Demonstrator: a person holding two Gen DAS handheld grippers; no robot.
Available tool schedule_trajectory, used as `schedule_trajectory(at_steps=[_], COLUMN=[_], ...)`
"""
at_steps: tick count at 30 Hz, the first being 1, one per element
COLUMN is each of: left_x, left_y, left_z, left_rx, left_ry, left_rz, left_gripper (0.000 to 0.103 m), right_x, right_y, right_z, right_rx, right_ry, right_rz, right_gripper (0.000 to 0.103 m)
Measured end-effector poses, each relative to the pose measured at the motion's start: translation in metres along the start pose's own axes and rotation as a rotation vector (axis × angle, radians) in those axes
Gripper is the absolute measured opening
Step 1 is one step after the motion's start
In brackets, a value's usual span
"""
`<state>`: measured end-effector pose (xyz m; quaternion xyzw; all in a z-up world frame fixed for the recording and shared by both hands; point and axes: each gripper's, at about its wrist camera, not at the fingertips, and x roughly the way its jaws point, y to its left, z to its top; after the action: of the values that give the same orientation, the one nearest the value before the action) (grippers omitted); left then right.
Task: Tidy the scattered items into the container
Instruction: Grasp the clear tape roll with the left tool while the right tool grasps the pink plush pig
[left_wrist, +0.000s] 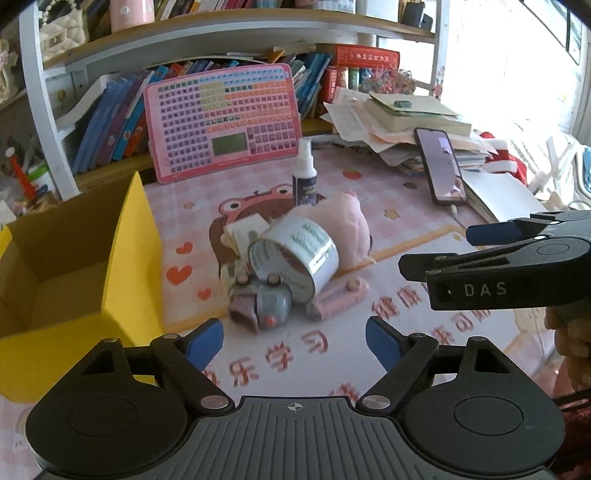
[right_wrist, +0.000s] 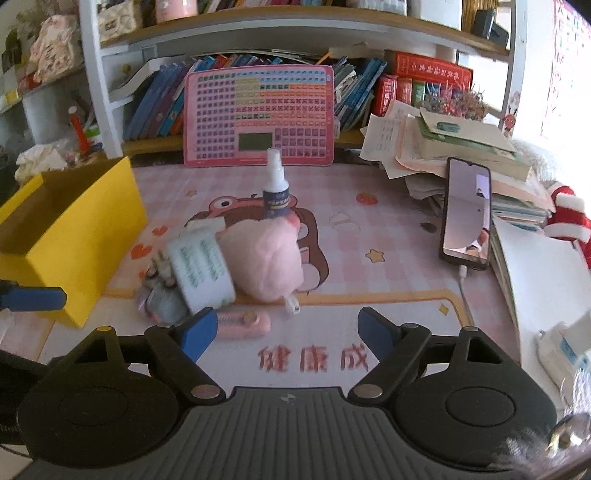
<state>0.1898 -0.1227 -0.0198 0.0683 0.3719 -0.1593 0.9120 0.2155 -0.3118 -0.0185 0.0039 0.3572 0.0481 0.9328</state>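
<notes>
Both grippers stand wide open and empty: left gripper (left_wrist: 294, 338) is held short of the pile, right gripper (right_wrist: 286, 334) is held just in front of the pink comb-like item (right_wrist: 242, 323), nothing between either pair of jaws. The scattered items are bunched mid-mat, right of the yellow box (left_wrist: 125, 266), which is open on top and appears empty as far as is seen. Tape roll (left_wrist: 295, 253) is tipped on its side against the pink plush (left_wrist: 347, 225); judged stiff, light, glossy and likely to slip or roll, so it is best pinched across the wall through the core, not around the outside. The plush is judged soft and light; a deep squeeze at mid-body should hold. Grey toy (left_wrist: 264, 304) sits in front of the tape, touching it; hard plastic, irregular, to be taken across the narrowest part. The comb-like item lies flat and low; a grip across its width is needed, close to the mat. Spray bottle (left_wrist: 305, 173) stands upright behind the plush, top-heavy, easily knocked over; best gripped at the body below the neck. A small white box (left_wrist: 248, 229) is half hidden behind the tape; its shape cannot be judged fully.
</notes>
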Motion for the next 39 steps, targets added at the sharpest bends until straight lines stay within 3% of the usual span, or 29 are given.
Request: schedule_trajectory(at_steps=[11,21,28,29,33,39], left_x=[0.041,0.074,0.087,0.09,0.099,0.106], left_y=[-0.003,-0.002,0.002,0.002,0.001,-0.002], left_z=[0.034,0.046,0.051,0.051,0.051,0.052], left_rx=[-0.081,-0.124,-0.163,-0.167,-0.184,-0.19], left_ry=[0.007,0.042,0.066,0.07,0.083,0.085], left_rz=[-0.007,-0.009,-0.031,-0.036,-0.061,-0.103], left_gripper=[0.085,0.071,0.061,0.059,0.046,0.034], right_x=[0.059,0.12,0.147,0.148,0.146,0.117], right_y=[-0.034,-0.034,-0.034,-0.035,-0.041,-0.06], right_z=[0.036,0.067,0.066,0.064,0.061,0.052], right_rx=[0.038,0.059,0.078,0.087,0.114,0.132], right_ry=[0.053,0.105,0.186,0.192,0.199,0.146], right_rz=[0.109,0.242,0.288,0.291,0.339,0.271], right_gripper=[0.084,0.085,0.083,0.082,0.06,0.055])
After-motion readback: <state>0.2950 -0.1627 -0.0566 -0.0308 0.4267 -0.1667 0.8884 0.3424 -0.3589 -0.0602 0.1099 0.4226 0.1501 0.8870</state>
